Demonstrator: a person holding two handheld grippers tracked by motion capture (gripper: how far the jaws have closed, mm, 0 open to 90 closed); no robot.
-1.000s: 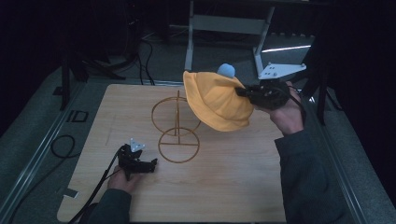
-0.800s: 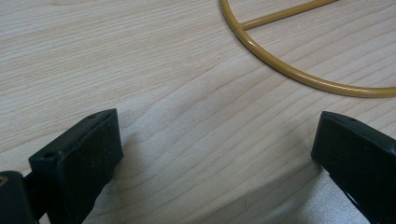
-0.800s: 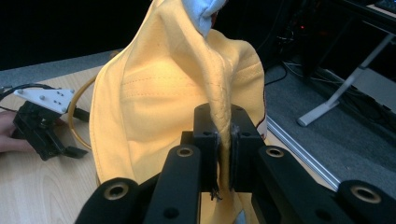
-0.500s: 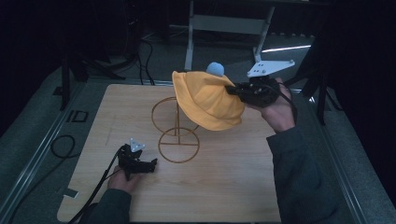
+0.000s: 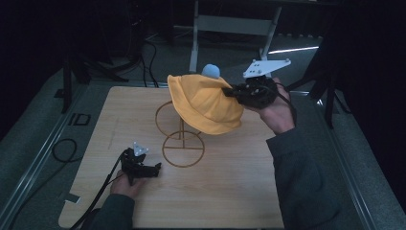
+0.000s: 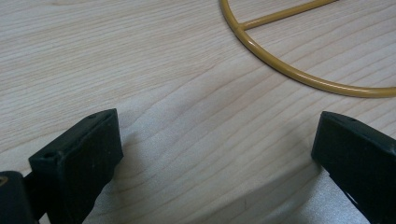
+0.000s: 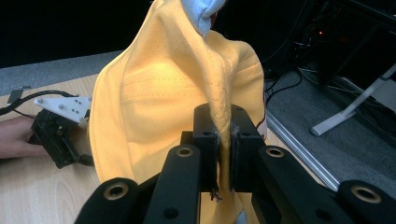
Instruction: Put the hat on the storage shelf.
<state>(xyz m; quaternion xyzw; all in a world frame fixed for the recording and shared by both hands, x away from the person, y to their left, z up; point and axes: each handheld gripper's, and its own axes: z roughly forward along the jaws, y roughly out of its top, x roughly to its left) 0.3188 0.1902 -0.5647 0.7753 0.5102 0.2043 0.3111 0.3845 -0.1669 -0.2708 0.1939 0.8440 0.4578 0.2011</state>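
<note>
Two grippers are working at the wooden table. At two o'clock, the right gripper is pinching the yellow hat's brim between closed jaws, holding it above the gold wire stand. At seven o'clock, the left gripper is resting on the wood, jaws spread wide, gripping nothing.

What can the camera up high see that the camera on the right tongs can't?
The high view alone takes in the whole wire stand with its round base, the table's full outline, and the right tongs from outside, lifted above the stand. The right gripper view alone shows, close up, the black jaws shut on a fold of the hat's brim. Both show the yellow hat with its pale blue top, and the left tongs resting on the wood.
</note>
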